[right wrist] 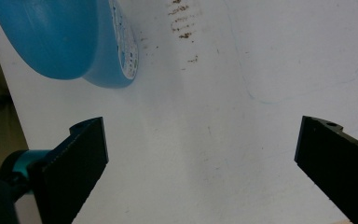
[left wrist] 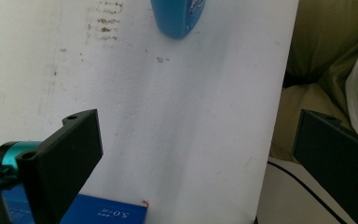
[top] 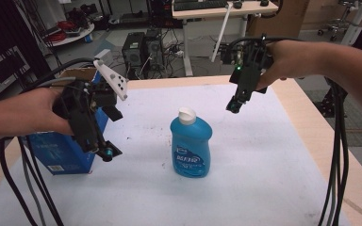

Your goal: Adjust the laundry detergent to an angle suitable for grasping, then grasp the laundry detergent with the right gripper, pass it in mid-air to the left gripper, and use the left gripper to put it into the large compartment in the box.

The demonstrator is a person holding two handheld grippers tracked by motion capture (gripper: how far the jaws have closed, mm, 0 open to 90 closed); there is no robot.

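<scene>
A blue bottle (top: 191,146) with a white cap and a printed label stands upright in the middle of the white sheet (top: 245,179). My left gripper (top: 104,151) hangs to its left, above the sheet, jaws wide apart with nothing between them; in the left gripper view the bottle's base (left wrist: 177,18) sits far ahead. My right gripper (top: 234,105) hovers up and to the right of the bottle, jaws also wide apart and empty. The right gripper view has the bottle (right wrist: 70,42) at upper left, well beyond the fingers (right wrist: 74,163).
A blue box (top: 61,150) stands at the table's left edge, right behind my left gripper; its corner (left wrist: 107,212) lies under the left jaw. Brown smudges (right wrist: 182,21) mark the sheet. Cables trail off both sides. Bare wood (top: 311,122) borders the sheet on the right.
</scene>
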